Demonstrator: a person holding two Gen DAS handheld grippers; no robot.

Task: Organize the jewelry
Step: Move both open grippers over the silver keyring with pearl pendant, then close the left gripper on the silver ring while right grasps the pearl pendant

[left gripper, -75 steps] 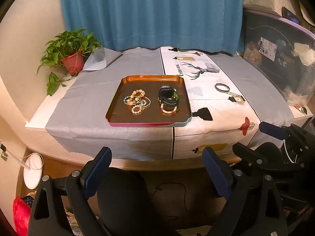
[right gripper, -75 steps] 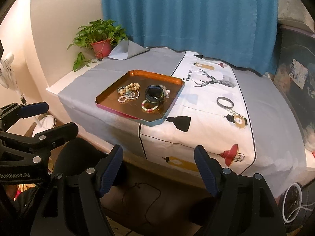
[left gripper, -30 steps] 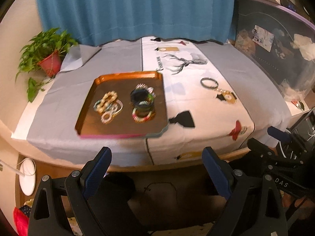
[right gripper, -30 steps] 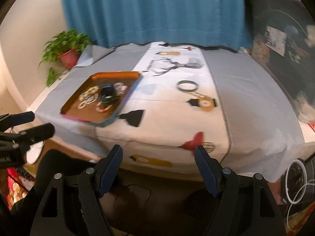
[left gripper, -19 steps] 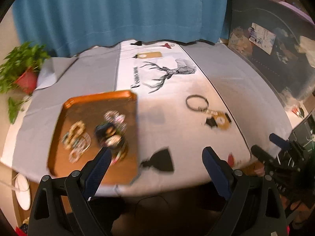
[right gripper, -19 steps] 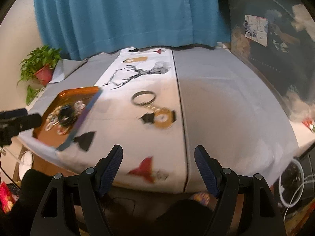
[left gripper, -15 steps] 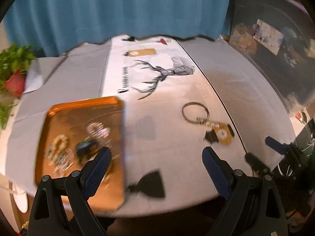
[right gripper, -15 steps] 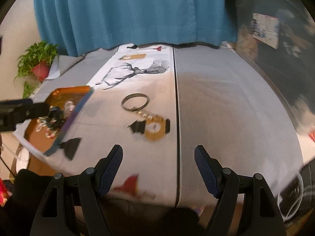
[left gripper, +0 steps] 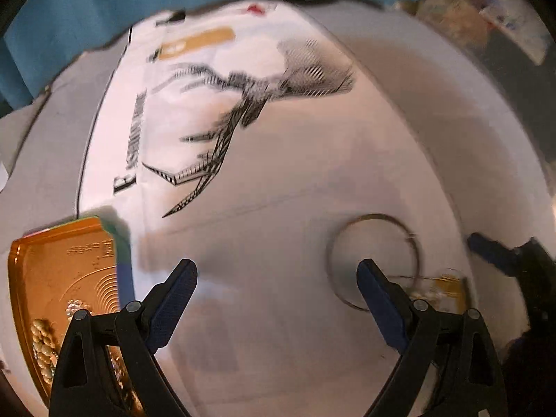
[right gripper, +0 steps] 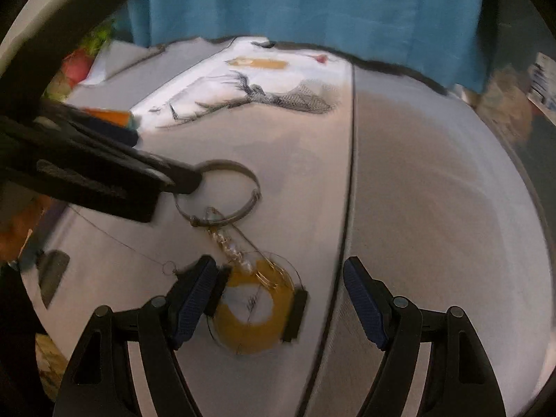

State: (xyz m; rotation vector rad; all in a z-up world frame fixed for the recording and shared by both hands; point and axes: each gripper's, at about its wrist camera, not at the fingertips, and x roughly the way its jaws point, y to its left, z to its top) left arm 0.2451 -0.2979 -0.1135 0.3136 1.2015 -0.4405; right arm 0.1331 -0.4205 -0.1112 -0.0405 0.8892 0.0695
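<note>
A thin metal bangle point(right gripper: 239, 167) with a chain point(right gripper: 236, 250) lies on the white printed cloth. The chain trails onto a yellow clock print. My right gripper point(right gripper: 279, 267) hovers over the chain's end; its jaws are opening and press on nothing. My left gripper point(left gripper: 274, 271) is open and empty, and the bangle point(left gripper: 377, 216) lies just past its right finger. In the right wrist view one of the left fingers point(right gripper: 180, 175) reaches the bangle's left edge; contact is unclear. The orange tray point(left gripper: 69, 271) with bead bracelets point(left gripper: 41, 344) is at the lower left.
A blue curtain point(right gripper: 312, 7) hangs behind the table. A potted plant point(right gripper: 80, 59) stands at the back left corner. A deer print point(left gripper: 250, 97) marks the white cloth point(left gripper: 278, 173), with grey cloth point(right gripper: 434, 191) on the right. Dark clutter point(left gripper: 486, 17) sits at the far right.
Both grippers have come forward and down over the table, closing in on the bangle and chain. The tray has slid to the left edge of the left wrist view.
</note>
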